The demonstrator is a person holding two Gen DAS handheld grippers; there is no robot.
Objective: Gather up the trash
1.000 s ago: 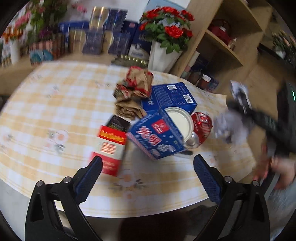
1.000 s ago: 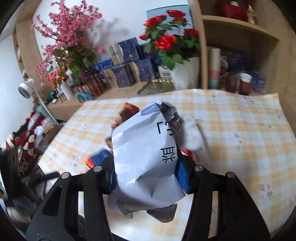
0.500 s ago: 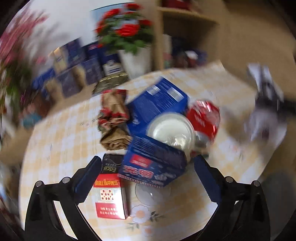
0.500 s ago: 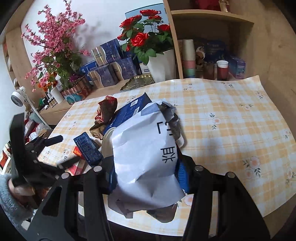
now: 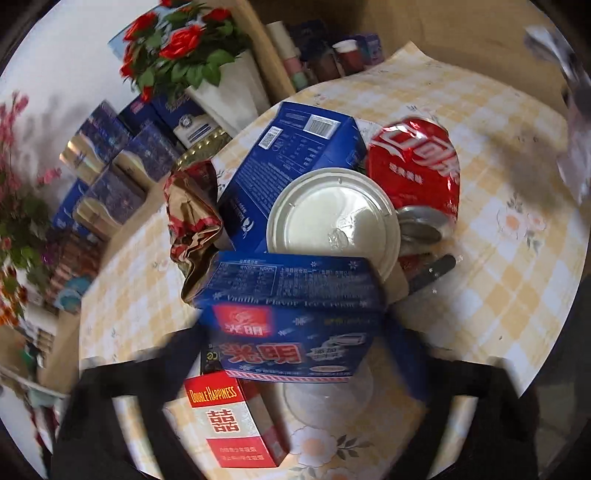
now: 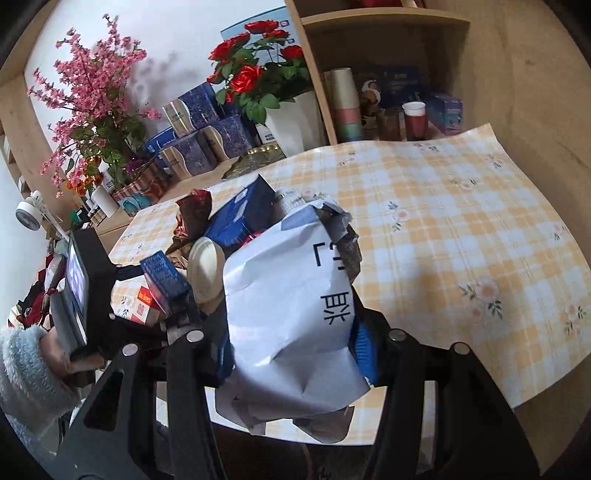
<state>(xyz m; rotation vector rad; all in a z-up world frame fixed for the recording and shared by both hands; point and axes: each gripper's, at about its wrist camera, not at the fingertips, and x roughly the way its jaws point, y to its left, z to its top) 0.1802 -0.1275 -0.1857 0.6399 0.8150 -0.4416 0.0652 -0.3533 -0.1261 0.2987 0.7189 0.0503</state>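
I read the tablecloth [image 6: 461, 221] as smooth, slightly glossy plastic-coated checked sheet. Ice cream box [image 5: 291, 325] is glossy printed card, same for the cigarette pack [image 5: 232, 421]. Crushed can [image 5: 413, 173] is shiny dented metal. The round lid [image 5: 332, 221] looks like glossy foil or plastic, can't say which. Crumpled white bag [image 6: 291, 314] is matt and creased. Shelf [image 6: 384, 22] is matt wood.

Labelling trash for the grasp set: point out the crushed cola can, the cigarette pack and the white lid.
cola can [image 5: 413, 166]: left wrist view, on its red dented side.
cigarette pack [image 5: 231, 424]: left wrist view, on the pale middle of its front face.
white lid [image 5: 328, 218]: left wrist view, on its flat round top.
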